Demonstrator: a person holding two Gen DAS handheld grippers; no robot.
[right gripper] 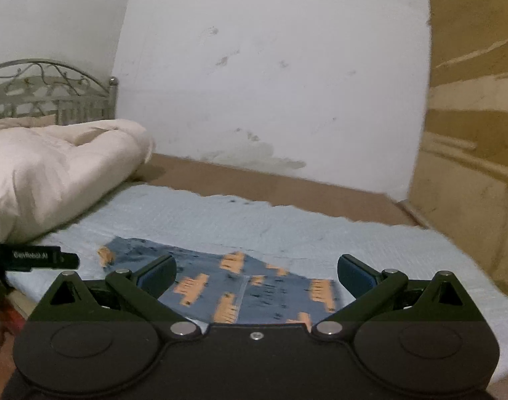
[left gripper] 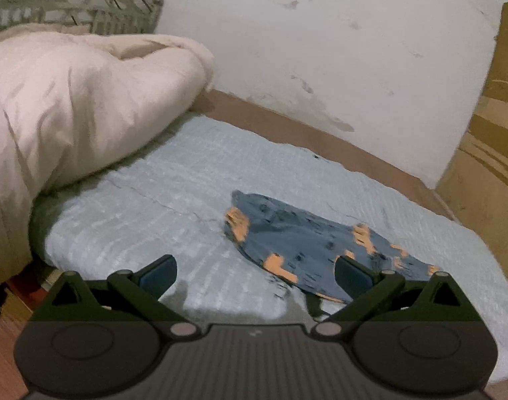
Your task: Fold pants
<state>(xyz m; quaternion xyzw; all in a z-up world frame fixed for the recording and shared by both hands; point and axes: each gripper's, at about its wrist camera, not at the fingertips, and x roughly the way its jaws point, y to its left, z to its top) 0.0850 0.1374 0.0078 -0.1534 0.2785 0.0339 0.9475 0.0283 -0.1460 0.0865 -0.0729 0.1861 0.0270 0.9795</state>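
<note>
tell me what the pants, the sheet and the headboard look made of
Pants: thin, soft blue cloth with orange patches printed or woven in; it lies limp and flat. Sheet: pale blue cotton-like fabric, its grid texture suggesting quilting or a waffle weave. Headboard: metal, probably wrought iron, with grey scrollwork and a round knob.

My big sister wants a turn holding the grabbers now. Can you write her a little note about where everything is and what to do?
Left gripper: open, holding nothing, near the pants' left edge.
Right gripper: open, holding nothing, right above the pants.
The blue pants with orange patches lie flat on the light blue bedspread, beside the white quilt.
Done: they look laid out, maybe folded once; hard to tell.
Left: grab an edge with each gripper and fold them over.
</note>
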